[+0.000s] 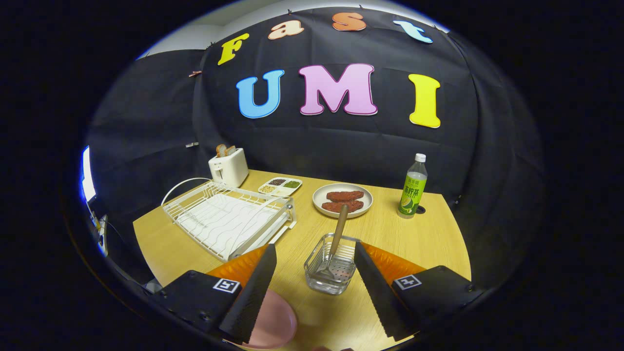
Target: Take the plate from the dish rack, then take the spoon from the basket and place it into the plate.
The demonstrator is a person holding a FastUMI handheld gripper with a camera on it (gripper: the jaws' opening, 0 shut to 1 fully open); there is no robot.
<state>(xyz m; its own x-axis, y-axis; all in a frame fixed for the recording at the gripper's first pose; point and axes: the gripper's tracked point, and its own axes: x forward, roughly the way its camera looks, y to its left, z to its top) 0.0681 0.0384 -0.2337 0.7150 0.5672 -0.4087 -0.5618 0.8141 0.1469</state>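
While the gripper (314, 273) stood wide open, holding nothing, we judged the spoon (337, 234) in the basket (331, 270) light, stiff, best gripped mid-handle.

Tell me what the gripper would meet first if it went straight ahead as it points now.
Probably the clear basket holding the wooden-handled spoon, which sits between and just ahead of the open gripper jaws. Beyond it lies the plate of meat. Depth is uncertain.
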